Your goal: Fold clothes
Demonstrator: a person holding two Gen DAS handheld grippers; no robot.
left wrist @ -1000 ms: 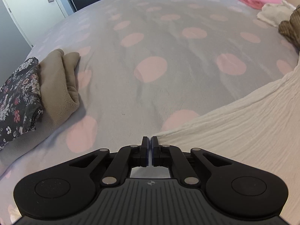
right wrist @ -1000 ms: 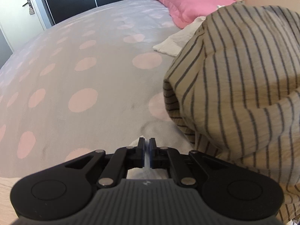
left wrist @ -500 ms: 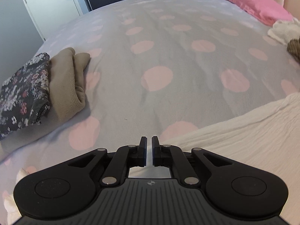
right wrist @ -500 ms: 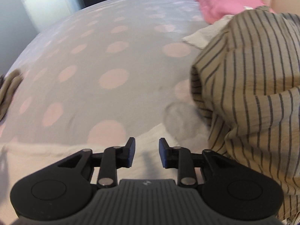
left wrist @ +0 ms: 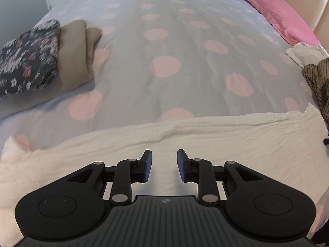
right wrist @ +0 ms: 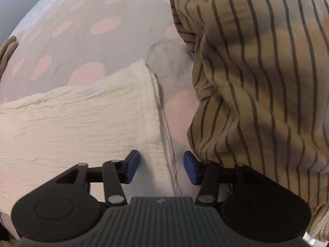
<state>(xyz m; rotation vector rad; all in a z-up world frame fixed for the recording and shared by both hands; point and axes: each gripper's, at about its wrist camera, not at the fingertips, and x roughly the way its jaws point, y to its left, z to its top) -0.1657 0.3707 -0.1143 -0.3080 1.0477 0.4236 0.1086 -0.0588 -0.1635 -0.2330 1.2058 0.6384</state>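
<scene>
White cloth [left wrist: 185, 142] flat, left gripper [left wrist: 164, 165], right gripper [right wrist: 161, 167], jaws opening, empty

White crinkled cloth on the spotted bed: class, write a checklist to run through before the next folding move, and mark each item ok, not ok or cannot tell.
1. White crinkled cloth lies flat on the grey bedspread with pink dots: ok, only slight ripples.
2. Left gripper free of fabric: ok, jaws opening, nothing pinched.
3. Right gripper free of fabric: ok, jaws opening above the cloth's right hem.
4. Beige striped garment clear of the cloth: ok at the visible hem, a strip of bedspread shows between them.
5. Folded floral and tan pile out of the way: ok, far left.
6. Cloth's near edge aligned: cannot tell, hidden by the grippers.
</scene>
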